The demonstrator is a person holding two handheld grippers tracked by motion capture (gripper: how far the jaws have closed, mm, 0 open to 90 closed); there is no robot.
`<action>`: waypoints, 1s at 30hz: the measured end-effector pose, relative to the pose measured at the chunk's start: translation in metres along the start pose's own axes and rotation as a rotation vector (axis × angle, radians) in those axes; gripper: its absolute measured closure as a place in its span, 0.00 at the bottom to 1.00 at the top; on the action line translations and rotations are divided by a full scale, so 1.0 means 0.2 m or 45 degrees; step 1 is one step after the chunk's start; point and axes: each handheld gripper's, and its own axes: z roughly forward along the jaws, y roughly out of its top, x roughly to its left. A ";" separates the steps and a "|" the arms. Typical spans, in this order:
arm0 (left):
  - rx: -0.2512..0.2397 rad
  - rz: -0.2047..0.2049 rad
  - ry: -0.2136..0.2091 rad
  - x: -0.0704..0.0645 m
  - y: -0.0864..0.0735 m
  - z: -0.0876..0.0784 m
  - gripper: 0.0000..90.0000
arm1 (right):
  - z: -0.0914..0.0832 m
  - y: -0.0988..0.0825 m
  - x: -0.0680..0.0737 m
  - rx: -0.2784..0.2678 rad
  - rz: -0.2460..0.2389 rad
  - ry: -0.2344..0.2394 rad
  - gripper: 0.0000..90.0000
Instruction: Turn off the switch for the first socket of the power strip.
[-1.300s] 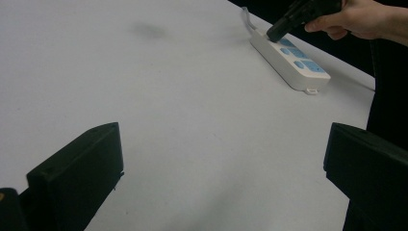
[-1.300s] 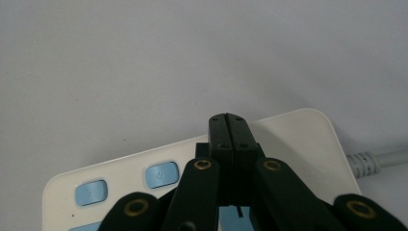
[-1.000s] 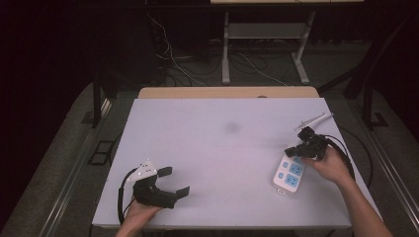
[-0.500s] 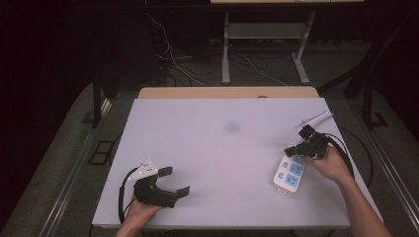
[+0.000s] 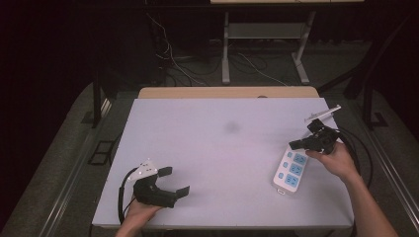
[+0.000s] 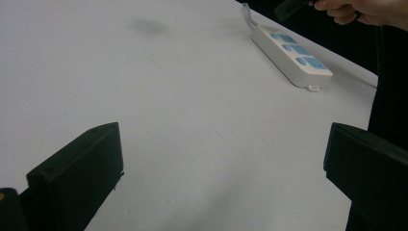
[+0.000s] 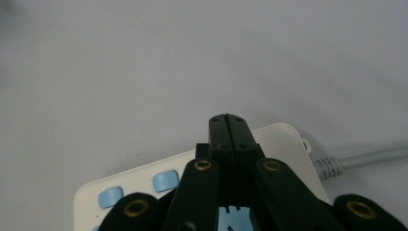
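Strip (image 5: pixel 290 170): white power strip with blue sockets, lying flat at the right of the high view, lower right part of the table (image 5: pixel 222 148); in the left gripper view it sits at the upper right (image 6: pixel 291 53), its cord running off the far end.
Right gripper (image 5: pixel 296 144): held by the right hand (image 5: pixel 336 160) just over the strip's far end, right of the high view; jaws pressed together with nothing between them, seen at the lower centre of its own view (image 7: pixel 229 126) above the strip (image 7: pixel 284 144).
Cord (image 7: pixel 370 156): grey, leaves the strip at the right edge of the right gripper view.
Left gripper (image 5: pixel 173 181): lower left of the high view, resting on the table, well apart from the strip; jaws spread wide over bare table.
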 end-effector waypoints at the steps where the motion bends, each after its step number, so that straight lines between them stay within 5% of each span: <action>1: -0.001 -0.001 0.000 0.00 0.00 0.00 0.00 | -0.01 0.00 0.00 -0.010 0.004 0.000 1.00; 13: -0.008 -0.005 -0.001 0.00 0.00 -0.01 0.00 | -0.12 -0.03 0.02 -0.090 0.051 -0.025 0.99; 19: -0.011 -0.009 0.000 0.00 0.00 -0.01 0.00 | -0.16 -0.06 0.04 -0.121 0.078 -0.029 0.90; 22: -0.013 -0.011 0.000 0.00 0.00 -0.01 0.00 | -0.18 -0.08 0.05 -0.146 0.111 -0.035 0.79; 30: -0.017 -0.010 0.001 0.00 0.00 -0.01 0.00 | -0.22 -0.14 0.09 -0.208 0.195 -0.043 0.23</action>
